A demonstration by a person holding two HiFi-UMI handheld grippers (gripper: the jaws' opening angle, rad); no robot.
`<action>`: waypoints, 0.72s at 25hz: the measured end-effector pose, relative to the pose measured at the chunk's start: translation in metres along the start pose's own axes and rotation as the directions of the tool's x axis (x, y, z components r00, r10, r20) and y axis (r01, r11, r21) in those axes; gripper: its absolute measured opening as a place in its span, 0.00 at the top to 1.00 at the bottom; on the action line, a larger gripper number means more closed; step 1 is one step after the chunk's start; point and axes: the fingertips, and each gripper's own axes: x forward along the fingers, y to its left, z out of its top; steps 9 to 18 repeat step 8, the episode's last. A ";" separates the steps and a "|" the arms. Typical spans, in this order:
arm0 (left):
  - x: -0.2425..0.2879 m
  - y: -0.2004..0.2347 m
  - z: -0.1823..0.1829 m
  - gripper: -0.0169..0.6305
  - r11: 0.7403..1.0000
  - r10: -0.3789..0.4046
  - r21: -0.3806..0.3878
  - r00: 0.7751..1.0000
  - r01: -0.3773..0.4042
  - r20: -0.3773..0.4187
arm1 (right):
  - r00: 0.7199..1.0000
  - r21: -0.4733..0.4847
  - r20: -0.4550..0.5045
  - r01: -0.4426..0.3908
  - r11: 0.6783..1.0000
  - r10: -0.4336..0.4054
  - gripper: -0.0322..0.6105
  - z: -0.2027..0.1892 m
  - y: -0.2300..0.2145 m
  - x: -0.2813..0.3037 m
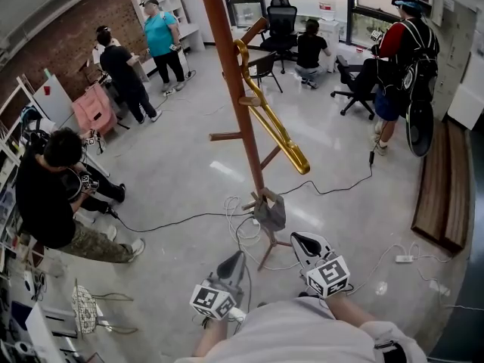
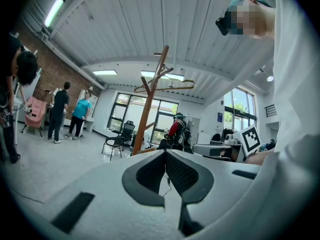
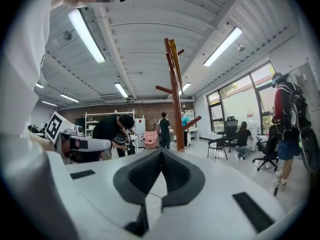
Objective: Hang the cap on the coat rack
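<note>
The left white gripper (image 1: 237,257) and right white gripper (image 1: 299,240), jaws closed on nothing, rest low near the person, likely idle since the grey fabric cap (image 1: 270,212) appears hung on a low peg of the brown wooden coat rack (image 1: 231,74) just beyond.

No legible text, labels or numbers; only square coded markers behind the jaws of left gripper (image 1: 239,257) and right gripper (image 1: 297,239)

Head view looks steeply down on the coat rack (image 1: 237,112); both gripper views face it from lower, angled upward.
</note>
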 end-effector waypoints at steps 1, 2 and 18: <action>0.000 0.001 0.000 0.96 1.000 0.000 -0.002 1.000 0.000 0.000 | 1.000 0.001 -0.001 0.002 1.000 -0.002 0.93 0.000 0.000 0.000; -0.001 0.001 -0.001 0.96 1.000 0.000 -0.005 1.000 0.000 -0.001 | 1.000 0.001 -0.002 0.003 1.000 -0.003 0.93 -0.001 0.001 0.000; -0.001 0.005 0.000 0.96 1.000 -0.001 0.000 1.000 0.001 -0.002 | 1.000 0.010 -0.004 0.001 1.000 -0.001 0.93 -0.003 0.002 0.004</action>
